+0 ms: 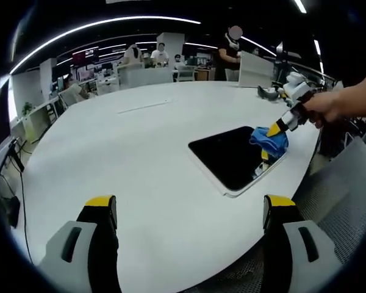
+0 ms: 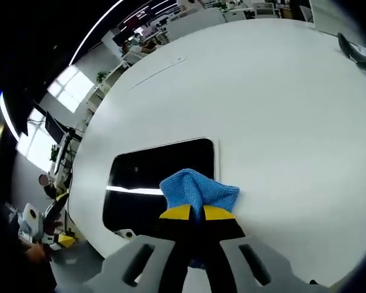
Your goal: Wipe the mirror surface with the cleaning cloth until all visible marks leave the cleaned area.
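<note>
right gripper (image 2: pixel 191 213) is clamped on the blue cleaning cloth (image 2: pixel 195 190), yellow tips together with the fabric bunched between them and spilling forward onto the mirror (image 2: pixel 152 177). left gripper (image 1: pixel 189 204) hangs with jaws wide apart and nothing between them, over bare white table (image 1: pixel 140 152), well apart from the mirror. from the left gripper view the right gripper (image 1: pixel 279 126) comes in from the right, held by a person's hand (image 1: pixel 329 107), pressing the cloth (image 1: pixel 269 140) down at the far corner of the mirror (image 1: pixel 232 155). mirror lies flat near the table edge, dark glass in a thin pale frame. cloth looks soft, light, floppy, so it should fold and drag under the tips; the pinch at a bunched fold looks fine, judged best kept low so a flat patch stays on the glass. mirror looks stiff, slick and breakable, likely to slide on the smooth tabletop if pushed hard sideways, and the free left gripper could steady its frame. hard to make out: any marks on the glass, too dark and reflective, just a bright light streak across it. glass under the cloth is hidden. a small dark object (image 2: pixel 354 50) at the far table edge is too small to identify. background desks and people are blurry.
</note>
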Motion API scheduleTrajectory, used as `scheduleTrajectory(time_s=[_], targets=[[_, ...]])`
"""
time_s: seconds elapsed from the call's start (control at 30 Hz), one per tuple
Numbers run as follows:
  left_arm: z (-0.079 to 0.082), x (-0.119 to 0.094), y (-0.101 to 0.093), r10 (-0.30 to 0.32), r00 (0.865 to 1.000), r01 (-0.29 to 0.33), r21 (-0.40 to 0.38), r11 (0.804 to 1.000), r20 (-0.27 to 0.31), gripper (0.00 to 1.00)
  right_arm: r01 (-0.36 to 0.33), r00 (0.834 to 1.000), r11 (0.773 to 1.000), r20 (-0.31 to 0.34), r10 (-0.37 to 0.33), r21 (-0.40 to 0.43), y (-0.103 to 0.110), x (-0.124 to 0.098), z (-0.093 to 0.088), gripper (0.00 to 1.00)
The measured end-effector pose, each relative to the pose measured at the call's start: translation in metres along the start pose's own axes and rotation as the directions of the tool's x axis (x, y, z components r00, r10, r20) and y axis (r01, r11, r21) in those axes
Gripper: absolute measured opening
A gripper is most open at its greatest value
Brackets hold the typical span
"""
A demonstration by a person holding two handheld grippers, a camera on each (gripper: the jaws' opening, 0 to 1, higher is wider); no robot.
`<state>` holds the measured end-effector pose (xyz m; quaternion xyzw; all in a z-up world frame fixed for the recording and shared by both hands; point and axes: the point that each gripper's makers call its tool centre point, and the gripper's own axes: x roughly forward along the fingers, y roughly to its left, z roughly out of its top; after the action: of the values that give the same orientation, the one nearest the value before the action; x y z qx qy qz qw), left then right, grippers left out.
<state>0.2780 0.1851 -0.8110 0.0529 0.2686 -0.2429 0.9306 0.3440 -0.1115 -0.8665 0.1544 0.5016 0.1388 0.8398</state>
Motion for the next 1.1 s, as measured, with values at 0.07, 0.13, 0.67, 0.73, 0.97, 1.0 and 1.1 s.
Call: scheduleTrajectory(time_s=[0.07,0.13,0.67,0.73,0.97,1.0,1.1], targets=[[0.000,0.000,0.000,-0.001,1.000,0.001,0.000,1.000,0.000,0.99,0.002,1.000,1.000,0.000,-0.002,-0.003,-0.001,0.002,0.004,0.00],[0.000,0.000,0.000,0.000,1.000,0.000,-0.001,1.000,0.001,0.99,0.004,1.000,1.000,0.001,-0.004,-0.007,-0.002,0.005,0.009,0.00],[0.000,0.000,-0.001,-0.005,1.000,0.005,-0.018,1.000,0.002,0.99,0.032,0.999,0.999,0.008,-0.032,-0.029,-0.007,0.022,0.039,0.00],[0.001,0.000,-0.004,-0.017,1.000,0.017,-0.022,1.000,0.011,0.99,0.035,0.999,0.999,0.010,-0.035,-0.034,-0.008,0.024,0.043,0.00],[0.002,-0.001,-0.005,-0.029,0.999,0.029,-0.035,0.999,0.014,0.99,0.038,0.999,0.998,0.007,-0.038,-0.058,-0.008,0.029,0.053,0.00],[0.003,-0.001,-0.006,-0.029,0.999,0.030,-0.035,0.999,0.018,0.99,0.039,0.999,0.998,0.008,-0.038,-0.058,-0.009,0.030,0.054,0.00],[0.004,-0.002,-0.007,-0.037,0.999,0.038,-0.043,0.998,0.029,0.99,0.043,0.999,0.996,0.008,-0.043,-0.076,-0.009,0.033,0.059,0.00]])
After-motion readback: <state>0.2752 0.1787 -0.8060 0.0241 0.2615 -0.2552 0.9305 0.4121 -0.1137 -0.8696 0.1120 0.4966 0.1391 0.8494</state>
